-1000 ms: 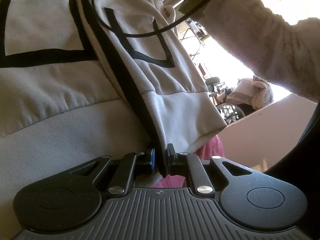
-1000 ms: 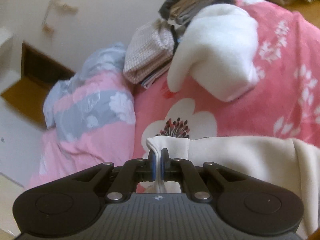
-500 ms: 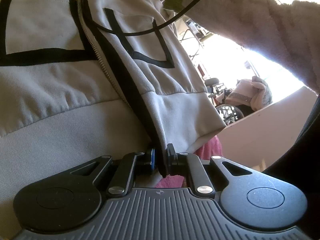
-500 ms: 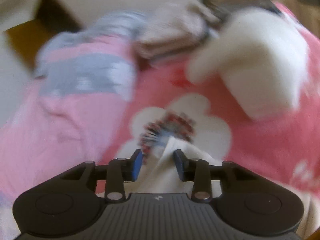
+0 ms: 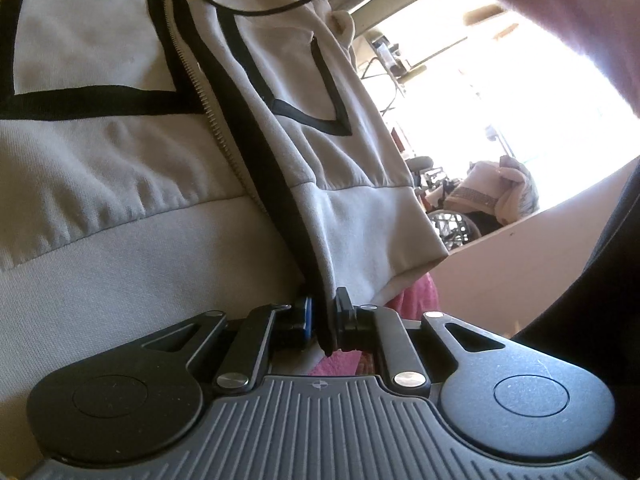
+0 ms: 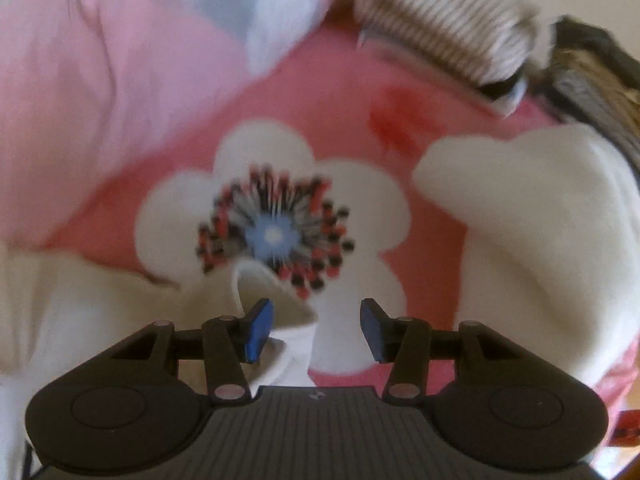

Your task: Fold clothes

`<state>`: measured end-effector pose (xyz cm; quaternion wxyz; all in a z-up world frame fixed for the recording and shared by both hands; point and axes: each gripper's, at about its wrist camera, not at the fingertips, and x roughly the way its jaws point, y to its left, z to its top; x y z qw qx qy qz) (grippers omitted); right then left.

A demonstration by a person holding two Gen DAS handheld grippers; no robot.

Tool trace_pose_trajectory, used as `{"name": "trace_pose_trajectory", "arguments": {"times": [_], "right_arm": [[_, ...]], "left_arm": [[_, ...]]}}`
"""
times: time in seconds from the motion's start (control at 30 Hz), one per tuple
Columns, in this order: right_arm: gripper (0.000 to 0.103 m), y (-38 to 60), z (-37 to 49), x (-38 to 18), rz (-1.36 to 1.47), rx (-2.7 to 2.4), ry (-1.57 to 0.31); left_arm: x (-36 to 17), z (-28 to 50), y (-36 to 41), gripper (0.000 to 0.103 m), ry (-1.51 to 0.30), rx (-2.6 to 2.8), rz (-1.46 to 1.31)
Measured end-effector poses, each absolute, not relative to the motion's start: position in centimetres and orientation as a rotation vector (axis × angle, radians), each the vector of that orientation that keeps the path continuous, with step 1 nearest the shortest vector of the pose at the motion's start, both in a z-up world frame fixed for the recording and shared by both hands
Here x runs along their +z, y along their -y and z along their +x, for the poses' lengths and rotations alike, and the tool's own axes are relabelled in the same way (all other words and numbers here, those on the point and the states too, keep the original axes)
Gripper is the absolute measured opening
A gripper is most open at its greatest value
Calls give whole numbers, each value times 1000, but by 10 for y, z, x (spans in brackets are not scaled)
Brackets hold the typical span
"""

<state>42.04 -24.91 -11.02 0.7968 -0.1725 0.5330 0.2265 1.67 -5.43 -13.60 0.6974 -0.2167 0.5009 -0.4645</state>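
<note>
In the left wrist view a light grey zip jacket with black trim fills the left side. My left gripper is shut on the jacket's black front edge near the hem. In the right wrist view my right gripper points down at the bed and its jaws are opening. A cream garment lies at lower left. Its curled corner rests loose beside the left pad, and nothing presses on it.
A pink bedspread with a large white flower lies under the right gripper. A folded white fleece sits to the right, striped folded clothes behind it, and a pink-grey duvet at left. A person's fleece sleeve and a black cable hang above the jacket.
The right gripper has let go of the cream cloth corner and spread its jaws. It has swung and rolled over the flower print. The left gripper keeps its hold.
</note>
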Motion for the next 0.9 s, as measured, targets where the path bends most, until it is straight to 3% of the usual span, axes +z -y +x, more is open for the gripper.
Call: {"name": "trace_pose_trajectory", "arguments": {"times": [0.07,0.13,0.23,0.33,0.4,0.53,0.57,0.63,0.67,0.9], "right_arm": [[49,238,426,-115,-427,476,-1201],[40,229,430,-118,-466,472,-1248],[40,223,432,-113,-482,481,-1257],[44,225,437,-106,-447,487,-1252],[52,222,436,-109,-488,502,-1274],[51,216,429,-124,-601,498,-1322],[45,216,428,-128,-623,487,-1326],[24,216,425,-136,-665,461,-1330],[5,217,425,-139,-669,429,-1319],[5,224,431,-160,-629,208,-1268]], "left_arm": [[-137,17,54,12,-1118,-1038,-490],[-138,18,55,12,-1119,-1041,-498],[-138,18,56,12,-1121,-1048,-509],[-138,19,56,12,-1124,-1056,-518],[-139,20,56,12,-1125,-1062,-525],[-141,20,53,12,-1122,-1070,-538],[-141,20,53,12,-1120,-1072,-540],[-142,19,52,12,-1117,-1073,-541],[-142,19,51,12,-1116,-1074,-540],[-142,17,52,11,-1125,-1081,-543]]}}
